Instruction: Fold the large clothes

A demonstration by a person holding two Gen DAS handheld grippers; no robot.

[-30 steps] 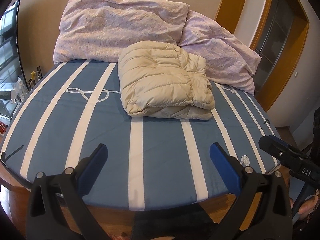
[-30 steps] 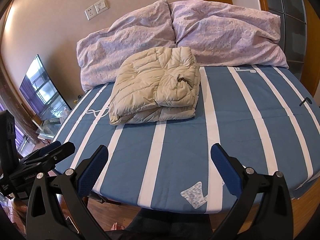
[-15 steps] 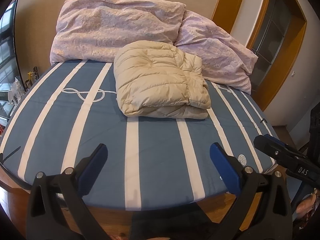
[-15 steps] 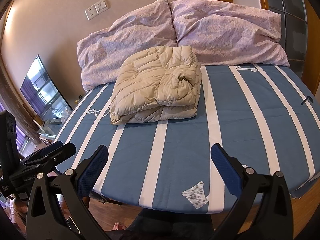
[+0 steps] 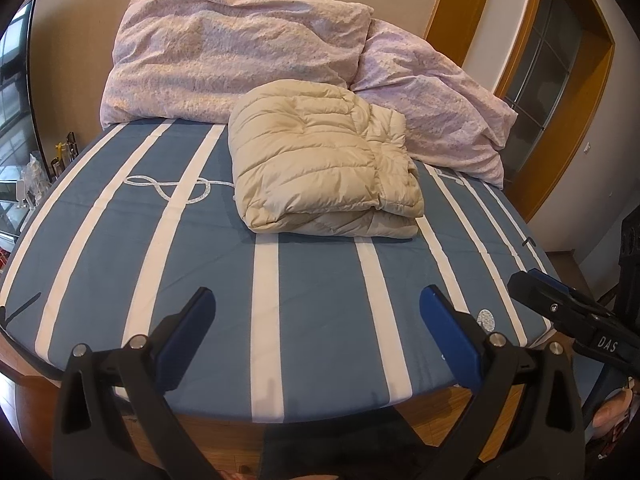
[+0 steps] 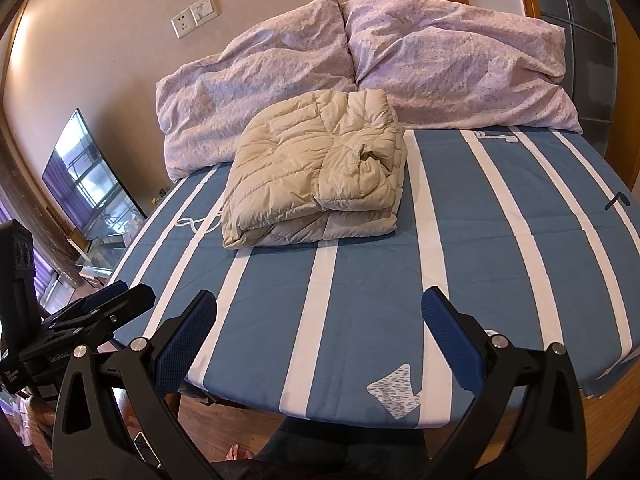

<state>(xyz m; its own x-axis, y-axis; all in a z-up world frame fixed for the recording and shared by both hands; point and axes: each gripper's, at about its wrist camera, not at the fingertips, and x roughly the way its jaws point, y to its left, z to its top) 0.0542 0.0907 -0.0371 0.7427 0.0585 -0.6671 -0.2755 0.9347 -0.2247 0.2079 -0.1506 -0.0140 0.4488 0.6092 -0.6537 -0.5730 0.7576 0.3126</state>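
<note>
Left wrist view: the folded jacket (image 5: 326, 160) is seen on the bed (image 5: 120, 264) before the pillows (image 5: 236, 52); a door frame (image 5: 560, 92) is shown; the left gripper (image 5: 316, 320) is held spread, empty, at the foot.

Right wrist view: a wall socket (image 6: 195, 15) and TV (image 6: 90, 176) are shown; the right gripper (image 6: 320, 322) is likewise spread, level, well short of the jacket.

Drawn back a little from the bed (image 5: 120, 280) over the last second, both tools, and raised slightly. In the left wrist view, folded beige jacket (image 5: 326, 164) now sits a touch lower and further left in frame than a second ago; more of the striped sheet's near edge and the wooden bed frame (image 5: 224, 436) exposed below. Right tool (image 5: 568, 312), seen at the right edge of that view, shifted slightly inward. In the right wrist view, jacket (image 6: 316, 176) shifted a little to the right, left tool (image 6: 100, 312) edged further into frame at lower left.
</note>
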